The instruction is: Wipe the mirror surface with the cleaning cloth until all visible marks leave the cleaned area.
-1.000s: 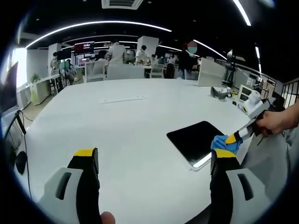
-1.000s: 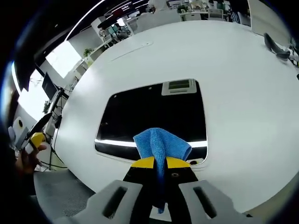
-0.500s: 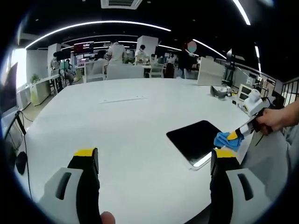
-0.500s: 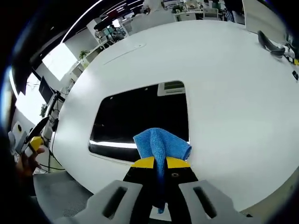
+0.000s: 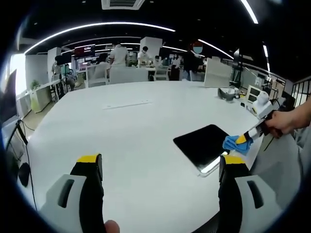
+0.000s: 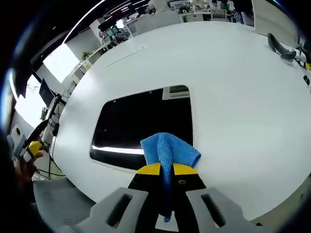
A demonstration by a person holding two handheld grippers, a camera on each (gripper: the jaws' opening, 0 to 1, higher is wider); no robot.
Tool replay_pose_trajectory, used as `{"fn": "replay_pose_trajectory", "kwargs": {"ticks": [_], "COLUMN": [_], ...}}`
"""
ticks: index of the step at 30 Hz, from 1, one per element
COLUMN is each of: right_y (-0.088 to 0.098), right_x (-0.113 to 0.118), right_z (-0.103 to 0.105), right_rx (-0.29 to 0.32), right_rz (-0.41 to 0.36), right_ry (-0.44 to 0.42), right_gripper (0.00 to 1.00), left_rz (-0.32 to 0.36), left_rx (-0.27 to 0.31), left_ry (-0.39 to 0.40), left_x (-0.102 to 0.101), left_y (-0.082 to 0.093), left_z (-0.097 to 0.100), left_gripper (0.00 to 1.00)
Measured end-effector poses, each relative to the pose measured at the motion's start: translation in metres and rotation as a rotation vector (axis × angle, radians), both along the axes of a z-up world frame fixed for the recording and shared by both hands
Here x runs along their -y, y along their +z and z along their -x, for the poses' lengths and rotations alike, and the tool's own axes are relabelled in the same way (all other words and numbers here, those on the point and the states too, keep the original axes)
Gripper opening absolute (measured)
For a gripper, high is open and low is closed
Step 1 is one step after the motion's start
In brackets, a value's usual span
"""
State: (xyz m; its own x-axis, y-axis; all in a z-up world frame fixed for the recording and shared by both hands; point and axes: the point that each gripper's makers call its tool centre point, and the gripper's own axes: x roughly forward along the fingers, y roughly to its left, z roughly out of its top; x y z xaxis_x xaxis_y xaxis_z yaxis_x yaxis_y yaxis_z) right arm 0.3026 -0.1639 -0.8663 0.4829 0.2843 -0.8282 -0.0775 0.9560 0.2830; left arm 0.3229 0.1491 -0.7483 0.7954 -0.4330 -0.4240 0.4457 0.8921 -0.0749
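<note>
Table: a large white table (image 5: pixel 136 131) is seen, with the mirror laid flat on it near the near right edge.
Mirror: a dark rectangular mirror (image 5: pixel 203 144) (image 6: pixel 141 124) with rounded corners is recorded; a ceiling fitting and a bright strip of light are reflected in it. No marks can be made out on its surface at this size.
Cloth: a blue cloth (image 6: pixel 169 150) (image 5: pixel 232 144) is bunched and folded, held over the near edge of the mirror. Whether it touches the glass cannot be told.
Right gripper: the right gripper (image 6: pixel 166 170) (image 5: pixel 241 140) is seen with its yellow-tipped jaws pressed together on the cloth, which stands up between them. In the left gripper view it is held by a hand (image 5: pixel 281 123) at the right.
Left gripper: the left gripper (image 5: pixel 160 165) is held with its jaws spread wide apart and nothing between them, above bare table to the left of the mirror.
Surroundings: a thin pale strip (image 5: pixel 127 104) is noted on the far part of the table, small items (image 5: pixel 228 94) at its far right edge, and desks with people (image 5: pixel 119 54) beyond.
</note>
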Motion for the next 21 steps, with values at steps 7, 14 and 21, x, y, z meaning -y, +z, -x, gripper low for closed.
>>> {"fn": "replay_pose_trajectory", "kwargs": {"ticks": [7, 14, 21], "right_y": [-0.001, -0.001, -0.001], "right_x": [0.000, 0.001, 0.005], "right_z": [-0.016, -0.036, -0.058], "right_rx": [0.018, 0.028, 0.035], "right_rz": [0.010, 0.025, 0.031], "right_ry": [-0.003, -0.003, -0.012], "right_gripper": [0.01, 0.01, 0.01], "left_rz": [0.008, 0.011, 0.007], "left_rx": [-0.012, -0.015, -0.025], "left_ry": [0.015, 0.013, -0.010], "left_x": [-0.003, -0.001, 0.001], "left_y": [-0.004, -0.006, -0.009], "left_z": [0.001, 0.001, 0.003], "left_gripper": [0.99, 0.99, 0.99]}}
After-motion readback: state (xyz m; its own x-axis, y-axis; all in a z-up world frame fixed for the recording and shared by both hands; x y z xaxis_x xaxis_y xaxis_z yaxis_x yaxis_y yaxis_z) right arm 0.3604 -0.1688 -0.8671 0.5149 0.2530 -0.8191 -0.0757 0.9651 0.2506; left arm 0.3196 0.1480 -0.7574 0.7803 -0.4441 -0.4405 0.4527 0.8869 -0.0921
